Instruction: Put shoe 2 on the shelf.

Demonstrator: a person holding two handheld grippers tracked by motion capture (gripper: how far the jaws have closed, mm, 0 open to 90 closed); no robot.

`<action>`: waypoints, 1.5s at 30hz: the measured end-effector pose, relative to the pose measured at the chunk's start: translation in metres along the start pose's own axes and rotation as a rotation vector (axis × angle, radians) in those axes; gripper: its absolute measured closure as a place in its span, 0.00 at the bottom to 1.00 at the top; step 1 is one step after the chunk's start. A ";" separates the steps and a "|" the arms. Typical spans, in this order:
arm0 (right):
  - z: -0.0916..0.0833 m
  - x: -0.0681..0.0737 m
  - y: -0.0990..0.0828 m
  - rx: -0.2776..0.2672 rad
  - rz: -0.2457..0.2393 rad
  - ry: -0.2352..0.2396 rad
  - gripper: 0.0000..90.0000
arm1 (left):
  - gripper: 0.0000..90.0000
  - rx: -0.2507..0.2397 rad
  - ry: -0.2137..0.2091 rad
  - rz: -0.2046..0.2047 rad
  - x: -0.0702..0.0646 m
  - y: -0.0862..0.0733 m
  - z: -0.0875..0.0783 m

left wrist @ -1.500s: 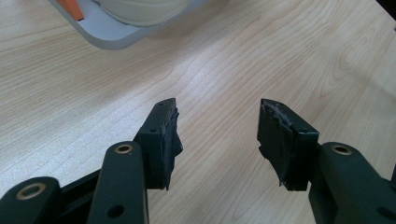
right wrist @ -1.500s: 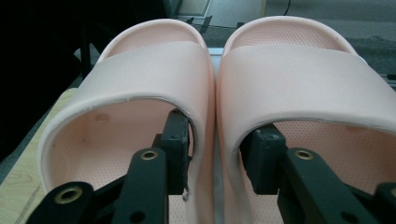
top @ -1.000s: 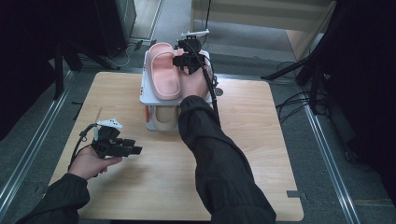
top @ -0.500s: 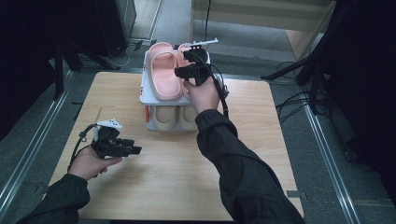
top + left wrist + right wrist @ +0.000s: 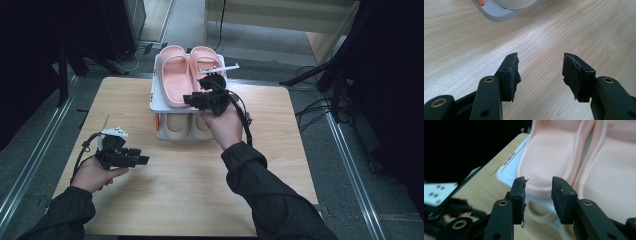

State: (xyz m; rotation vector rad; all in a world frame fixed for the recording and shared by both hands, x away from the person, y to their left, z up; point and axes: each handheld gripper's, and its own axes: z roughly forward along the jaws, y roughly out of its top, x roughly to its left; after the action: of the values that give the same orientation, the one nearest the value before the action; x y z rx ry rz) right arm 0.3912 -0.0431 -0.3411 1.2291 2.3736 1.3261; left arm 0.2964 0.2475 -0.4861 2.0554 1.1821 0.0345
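Right hand-held gripper point(image 5: 192, 100) half-open, empty, at heel of soft pink foam slippers point(image 5: 175, 80) on white two-tier rack point(image 5: 156, 102). Square up before pinching; contact unclear. Left hand-held gripper point(image 5: 142, 160) wide, idle over wooden counter point(image 5: 280, 150).

Upper centre of the high view: two pink slippers point(image 5: 187, 75) with fine ribbed insoles, on a white rack point(image 5: 156, 95); beneath them, cream slippers point(image 5: 189, 126). Centre: table point(image 5: 150, 200) of pale wood with wavy grain. Black right gripper point(image 5: 200, 98) at centre; black left gripper point(image 5: 132, 159) with a white plate at lower left. Sleeves point(image 5: 270, 200) dark. Small orange marks on the rack's edge.
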 end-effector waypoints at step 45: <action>-0.004 -0.013 -0.149 0.028 -0.148 0.260 0.67 | 0.46 0.002 -0.008 0.044 -0.006 0.000 0.006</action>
State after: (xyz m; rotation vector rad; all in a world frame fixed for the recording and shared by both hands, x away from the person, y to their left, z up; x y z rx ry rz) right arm 0.3113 -0.0957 -0.4562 0.9142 2.6067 1.4886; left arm 0.2952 0.2393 -0.4879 2.0814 1.1323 0.0460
